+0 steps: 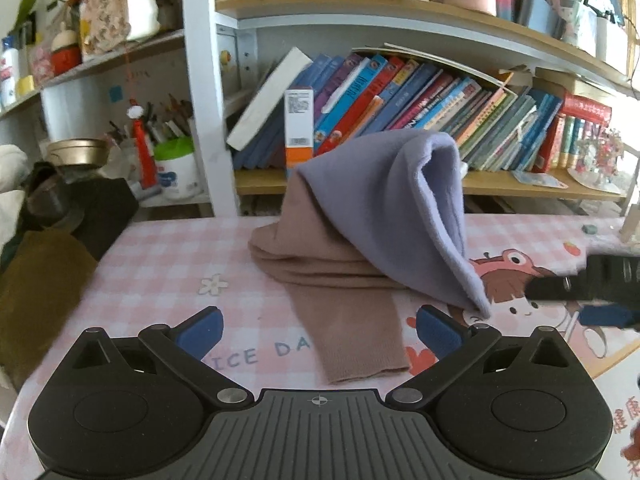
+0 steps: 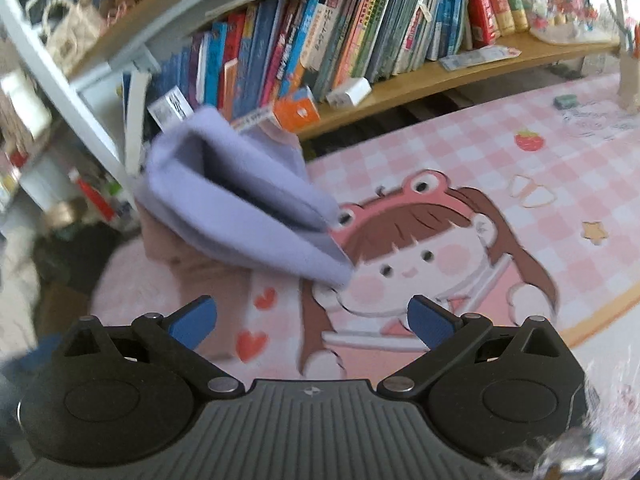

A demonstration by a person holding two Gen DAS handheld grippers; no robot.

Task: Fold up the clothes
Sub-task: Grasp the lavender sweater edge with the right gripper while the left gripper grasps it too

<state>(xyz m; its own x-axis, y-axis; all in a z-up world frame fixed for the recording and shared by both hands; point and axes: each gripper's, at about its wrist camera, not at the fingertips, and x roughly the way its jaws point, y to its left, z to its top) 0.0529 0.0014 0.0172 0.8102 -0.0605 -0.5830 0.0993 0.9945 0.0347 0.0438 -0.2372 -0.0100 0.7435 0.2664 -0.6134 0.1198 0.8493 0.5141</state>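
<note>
A lilac fleece garment (image 1: 384, 208) stands in a folded heap on the pink checked table, draped over a mauve-brown knit garment (image 1: 344, 316) whose end lies flat toward me. My left gripper (image 1: 320, 332) is open and empty, just in front of the brown knit's end. My right gripper (image 2: 312, 320) is open and empty, just short of the lilac garment's (image 2: 240, 208) lower corner; the brown knit (image 2: 188, 264) shows beneath it. The right gripper also shows at the right edge of the left wrist view (image 1: 592, 292).
A bookshelf with a row of leaning books (image 1: 400, 104) stands right behind the clothes. An orange and white box (image 1: 299, 128) leans by the lilac heap. Dark and olive clothes (image 1: 44, 280) lie at the table's left edge. The tablecloth (image 2: 520, 184) has a cartoon girl print.
</note>
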